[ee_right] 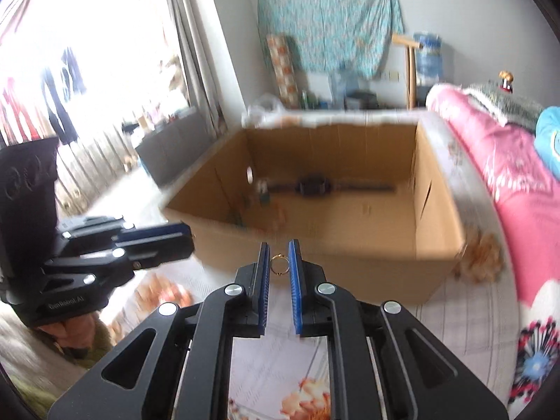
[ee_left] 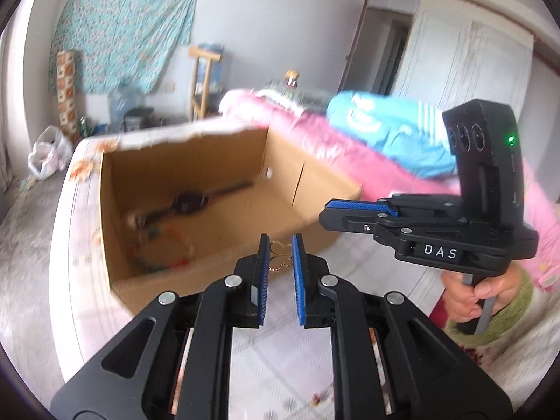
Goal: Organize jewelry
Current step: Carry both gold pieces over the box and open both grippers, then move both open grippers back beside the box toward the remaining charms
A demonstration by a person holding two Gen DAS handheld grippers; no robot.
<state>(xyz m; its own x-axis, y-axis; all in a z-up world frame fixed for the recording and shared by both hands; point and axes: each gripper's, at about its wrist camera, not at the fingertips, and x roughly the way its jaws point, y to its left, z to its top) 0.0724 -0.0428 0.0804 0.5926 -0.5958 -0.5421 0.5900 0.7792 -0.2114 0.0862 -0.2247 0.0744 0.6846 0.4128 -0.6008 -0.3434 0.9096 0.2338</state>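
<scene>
You're pinching a gold filigree earring [ee_left: 280, 256] between the left gripper [ee_left: 281, 255] pads, and a thin gold ring [ee_right: 279, 265] between the right gripper [ee_right: 279, 262] pads; both are hanging just short of the cardboard box [ee_right: 315, 245]. Risk: you're gripping each piece only by its edges, so a jolt could be popping it out onto the patterned bedsheet [ee_right: 273, 367]. The box is looking rigid with a torn rim; inside, a dark watch [ee_right: 313, 186] and blurry beads are lying.

Bright daylight, motion blur, fisheye warping
</scene>
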